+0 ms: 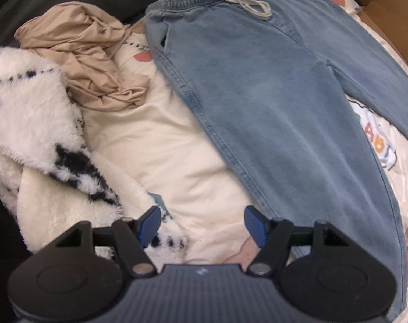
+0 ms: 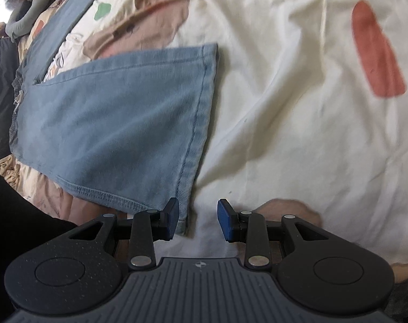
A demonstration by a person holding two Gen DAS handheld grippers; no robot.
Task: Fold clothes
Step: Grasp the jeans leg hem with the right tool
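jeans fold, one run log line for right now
jeans flat on bedsheet | left claw open, empty | right claw open by leg hem | fold not begun

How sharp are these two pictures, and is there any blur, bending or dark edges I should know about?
Left wrist view: the jeans and drawstring are fairly sharp, the fisheye bows the scene, and the corners are dark. Right wrist view: the printed sheet is smeared by blur, the trouser hem looks softer, and the straight hem curves near the rim.

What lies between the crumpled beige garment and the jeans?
In the left wrist view, only a strip of the cream printed bedsheet separates the beige garment from the jeans.
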